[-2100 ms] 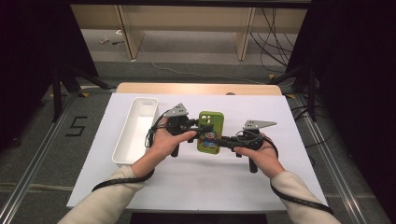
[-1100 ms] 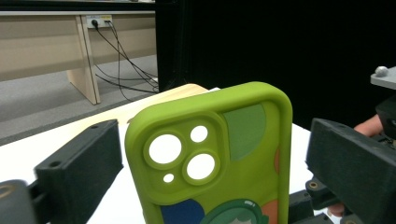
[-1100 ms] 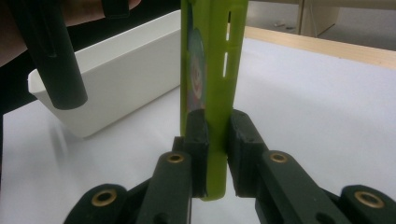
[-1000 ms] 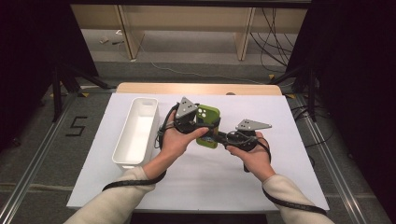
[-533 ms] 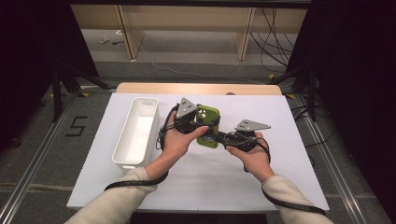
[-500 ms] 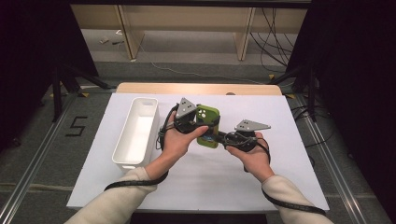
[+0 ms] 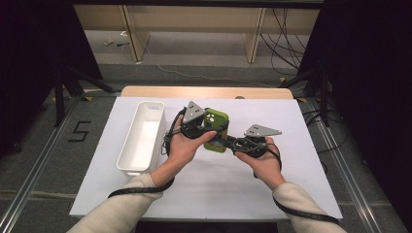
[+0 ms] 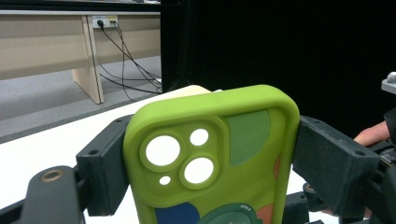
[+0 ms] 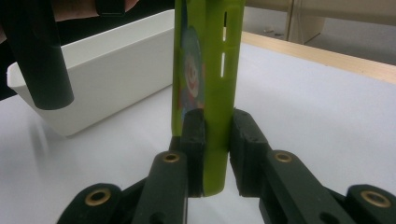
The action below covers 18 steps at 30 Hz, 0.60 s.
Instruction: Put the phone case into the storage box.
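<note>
**Green phone case held between both grippers above the sheet**

Since two seconds ago we have carried the case a little toward the tray and turned it at a slant; over the last half second it has hardly shifted. We hold it above the middle of the white sheet, clear of the surface as far as we can judge. Our left gripper clamps its two long edges, one black pad on each side near the camera end. Our right gripper pinches the lower edge, jaws pressed on the front and back faces.

We see the tray just beside our left hand, apart from the case; from the right gripper view its long wall stands behind the case, with part of our left gripper dark in front of it. Our right hand sits on the other side, near the case. Nothing lies on the sheet between the case and the tray.

We read the case as soft, matt rubbery stuff, lime green, with rounded corners and a raised lip round the camera cut-outs: two large round holes and two small ones. Its back carries printed patches in darker green, blue and orange, and a cartoon figure. Its thin side edge has narrow slots. We take the tray for smooth white plastic, long, with rounded corners. Under the sheet is a table with a pale wood edge.
</note>
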{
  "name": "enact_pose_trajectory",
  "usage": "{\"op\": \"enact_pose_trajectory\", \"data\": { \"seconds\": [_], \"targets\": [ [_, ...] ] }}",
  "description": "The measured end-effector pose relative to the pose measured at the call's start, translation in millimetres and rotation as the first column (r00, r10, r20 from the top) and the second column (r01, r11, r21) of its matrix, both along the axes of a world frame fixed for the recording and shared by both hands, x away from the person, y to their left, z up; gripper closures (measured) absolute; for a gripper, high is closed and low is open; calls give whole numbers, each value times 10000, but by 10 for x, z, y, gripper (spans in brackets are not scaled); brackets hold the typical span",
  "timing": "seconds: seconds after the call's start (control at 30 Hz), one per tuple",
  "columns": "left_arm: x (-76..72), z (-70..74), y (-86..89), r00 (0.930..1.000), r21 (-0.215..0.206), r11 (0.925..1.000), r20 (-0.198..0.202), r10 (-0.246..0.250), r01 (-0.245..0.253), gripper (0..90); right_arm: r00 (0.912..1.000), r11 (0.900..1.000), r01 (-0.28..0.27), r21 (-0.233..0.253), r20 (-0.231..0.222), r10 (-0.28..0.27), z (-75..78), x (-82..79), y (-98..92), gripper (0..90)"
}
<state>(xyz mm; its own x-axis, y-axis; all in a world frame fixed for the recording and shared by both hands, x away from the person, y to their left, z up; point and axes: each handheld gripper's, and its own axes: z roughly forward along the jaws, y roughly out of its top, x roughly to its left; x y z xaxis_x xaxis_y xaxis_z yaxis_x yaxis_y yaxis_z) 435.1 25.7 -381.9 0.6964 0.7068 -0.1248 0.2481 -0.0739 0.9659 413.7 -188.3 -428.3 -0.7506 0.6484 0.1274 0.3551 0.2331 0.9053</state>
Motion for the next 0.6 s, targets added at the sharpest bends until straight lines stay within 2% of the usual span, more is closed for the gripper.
{"op": "enact_pose_trajectory", "data": {
  "seconds": [0.17,0.33,0.4,0.5,0.6],
  "targets": [
    [-2,8,2,10000,11,10000,14,-21,21,177,10000,10000,-30,-32,7,30,-1,0,1,740],
    [3,27,22,10000,-49,10000,39,5,-5,179,10000,10000,6,-80,-37,-7,-4,8,1,621],
    [6,34,30,10000,-47,10000,64,-3,4,179,10000,10000,54,-42,-25,-54,-4,10,-2,539],
    [9,42,46,10000,-31,10000,88,9,-9,179,9999,9999,45,142,-167,-43,0,15,-5,368],
    [17,52,65,9999,-51,10000,117,40,-39,179,10000,10000,19,-2,-92,-19,-2,16,-21,199]
  ]
}}
